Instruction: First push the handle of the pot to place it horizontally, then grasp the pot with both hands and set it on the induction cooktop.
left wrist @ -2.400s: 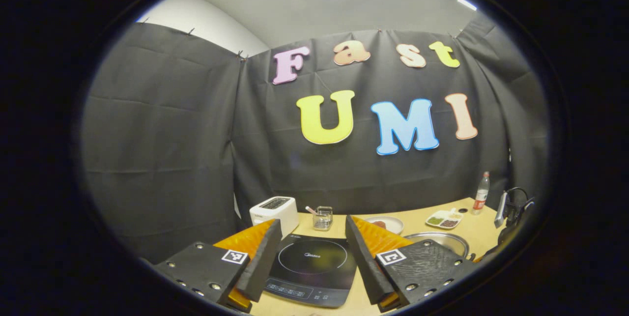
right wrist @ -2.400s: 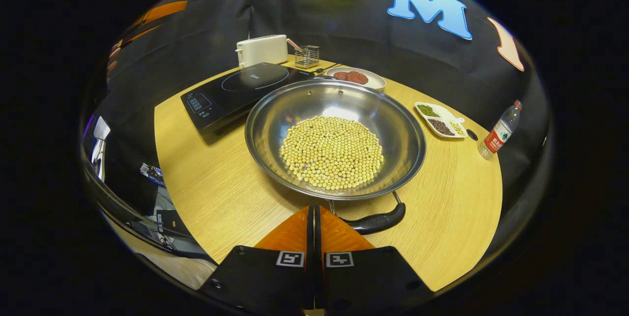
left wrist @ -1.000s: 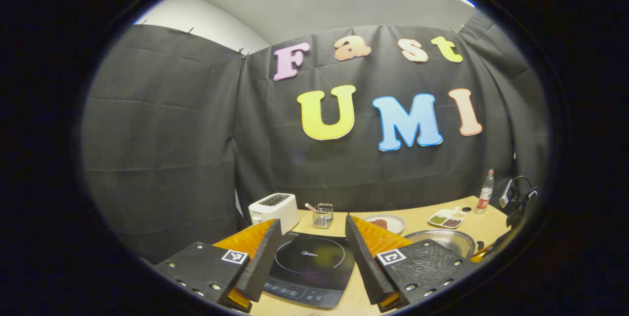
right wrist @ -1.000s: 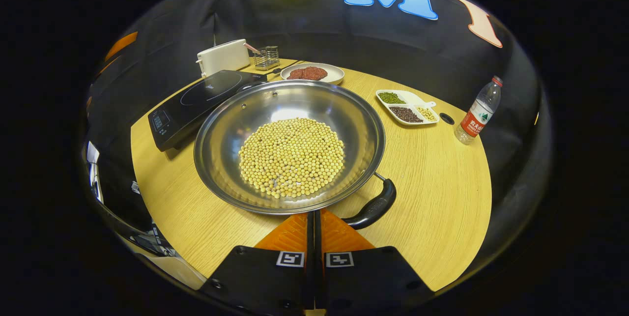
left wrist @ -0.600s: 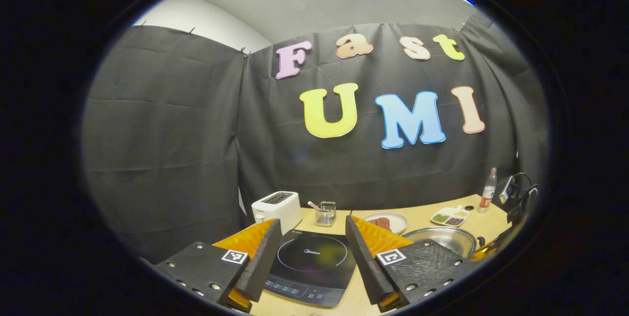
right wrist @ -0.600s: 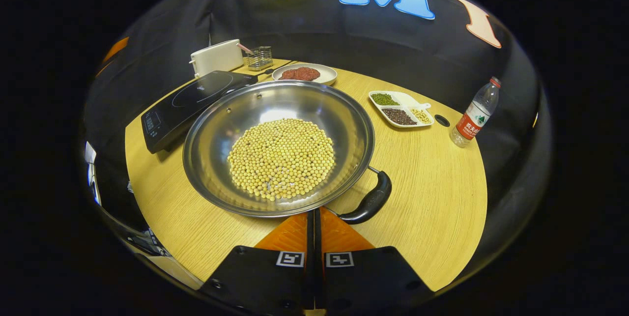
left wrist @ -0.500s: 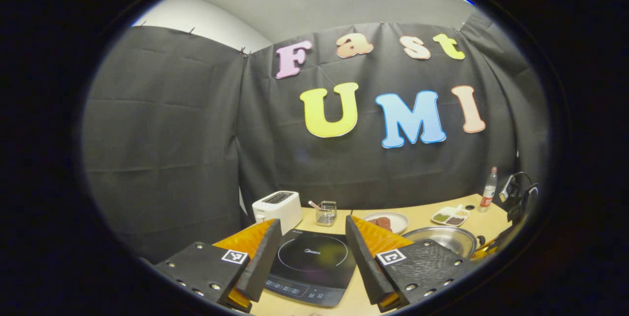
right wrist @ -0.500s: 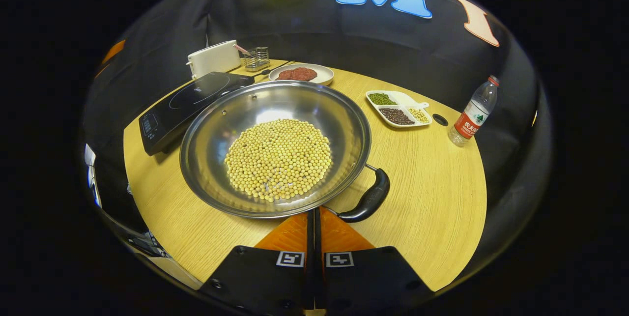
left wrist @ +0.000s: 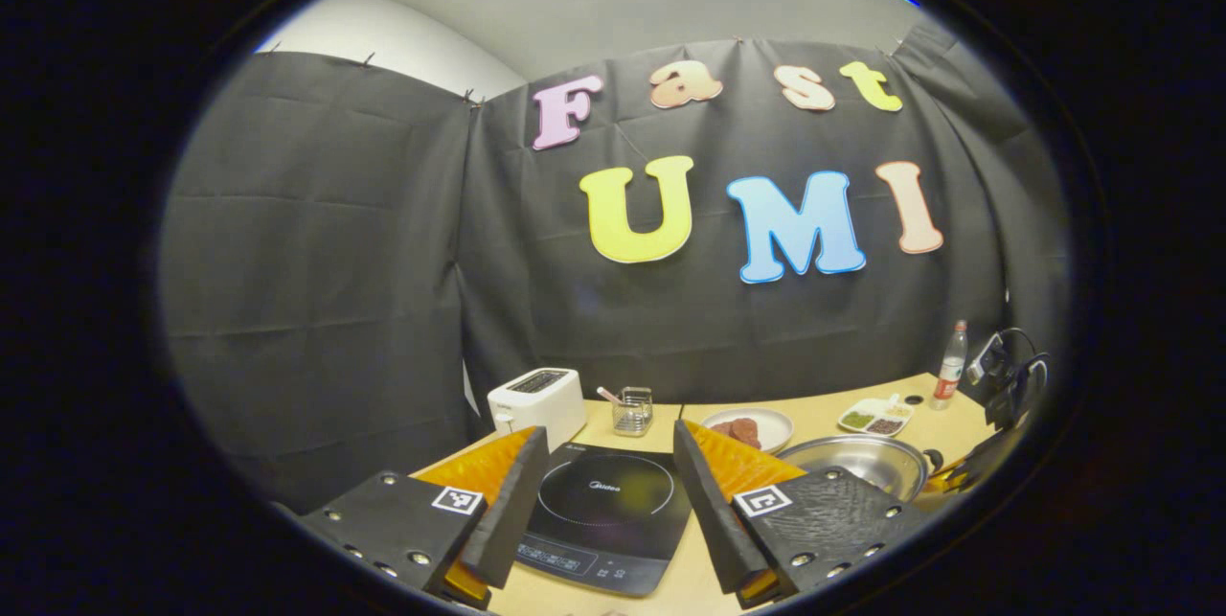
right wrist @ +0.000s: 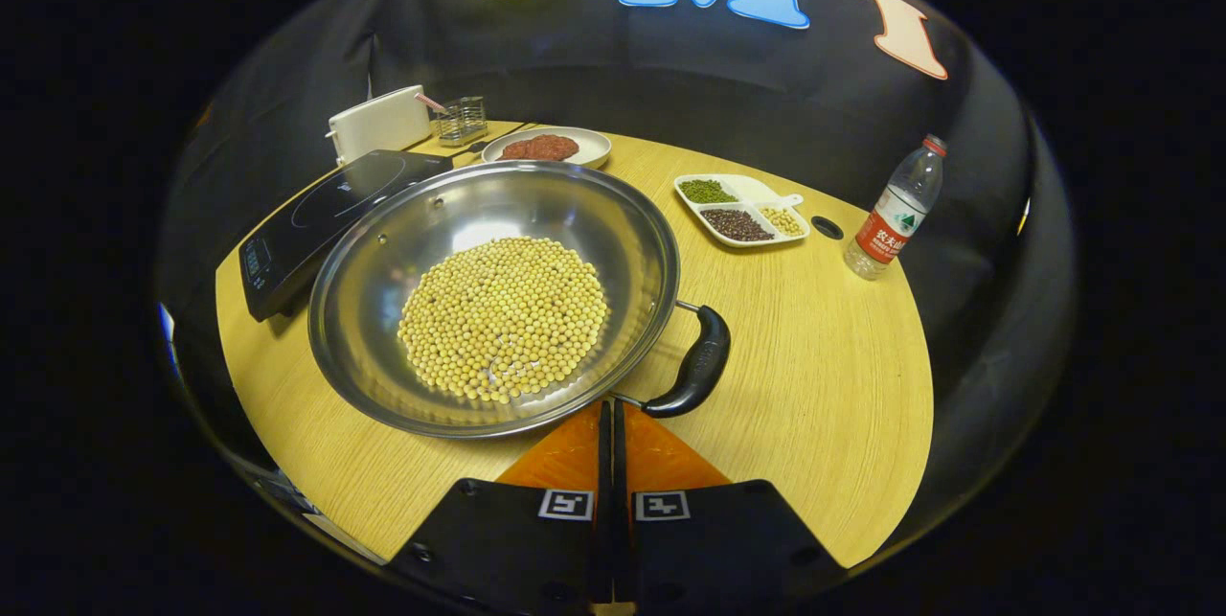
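A wide steel pot (right wrist: 383,242) holding yellow soybeans sits on the round wooden table (right wrist: 843,376). Its black loop handle (right wrist: 694,362) points toward the right side in the right gripper view. My right gripper (right wrist: 610,410) is shut with nothing in it, its tips at the pot's near rim, just left of the handle's lower end. The black induction cooktop (right wrist: 316,209) lies left of the pot. In the left gripper view my left gripper (left wrist: 601,458) hangs open above the cooktop (left wrist: 603,511), and the pot (left wrist: 857,461) shows at the right.
A white toaster (right wrist: 378,123), a wire holder (right wrist: 462,118), a plate of red food (right wrist: 544,147), a divided dish of beans (right wrist: 737,209) and a water bottle (right wrist: 891,209) stand along the table's far side. The other gripper's cabled body (left wrist: 1006,381) shows at the right edge.
The pot has turned: its handle swung from the near side round to the right, with my shut right gripper staying at the rim. The left gripper stayed open over the cooktop.
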`<move>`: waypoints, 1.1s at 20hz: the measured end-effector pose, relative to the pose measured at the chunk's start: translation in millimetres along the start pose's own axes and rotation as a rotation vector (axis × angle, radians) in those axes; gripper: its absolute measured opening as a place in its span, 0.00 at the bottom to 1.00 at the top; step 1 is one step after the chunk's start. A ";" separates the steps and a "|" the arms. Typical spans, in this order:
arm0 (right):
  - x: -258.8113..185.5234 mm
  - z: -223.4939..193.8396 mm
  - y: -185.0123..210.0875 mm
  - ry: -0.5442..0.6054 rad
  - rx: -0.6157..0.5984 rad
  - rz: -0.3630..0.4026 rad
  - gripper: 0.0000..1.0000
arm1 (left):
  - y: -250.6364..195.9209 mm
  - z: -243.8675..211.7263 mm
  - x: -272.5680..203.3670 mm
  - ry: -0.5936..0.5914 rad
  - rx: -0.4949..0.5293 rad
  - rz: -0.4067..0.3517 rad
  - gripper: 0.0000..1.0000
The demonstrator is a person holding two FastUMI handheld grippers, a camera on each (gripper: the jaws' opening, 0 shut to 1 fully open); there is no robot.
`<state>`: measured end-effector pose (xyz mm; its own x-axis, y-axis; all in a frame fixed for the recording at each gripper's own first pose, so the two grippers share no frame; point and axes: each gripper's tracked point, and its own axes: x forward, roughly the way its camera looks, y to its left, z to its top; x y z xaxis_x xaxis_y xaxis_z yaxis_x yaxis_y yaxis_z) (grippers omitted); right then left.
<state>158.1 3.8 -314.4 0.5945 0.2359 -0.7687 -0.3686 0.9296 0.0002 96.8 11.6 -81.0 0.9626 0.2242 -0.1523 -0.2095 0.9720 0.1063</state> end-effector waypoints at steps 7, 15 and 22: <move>-7.9 17.1 -25.3 -0.078 0.057 -0.132 0.02 | -27.7 -0.9 3.0 -0.005 0.005 -0.063 0.77; -54.8 50.2 -28.4 -0.227 0.225 -0.118 0.38 | -58.8 -9.1 20.2 0.003 0.006 -0.180 0.77; -84.7 81.9 -33.2 -0.373 0.231 -0.202 0.96 | -79.8 -38.9 52.4 0.081 -0.020 -0.262 0.77</move>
<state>178.5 -23.8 -196.9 0.8690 0.0904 -0.4865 -0.0759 0.9959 0.0493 157.2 -51.5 -135.7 0.9677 -0.0310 -0.2501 0.0407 0.9986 0.0336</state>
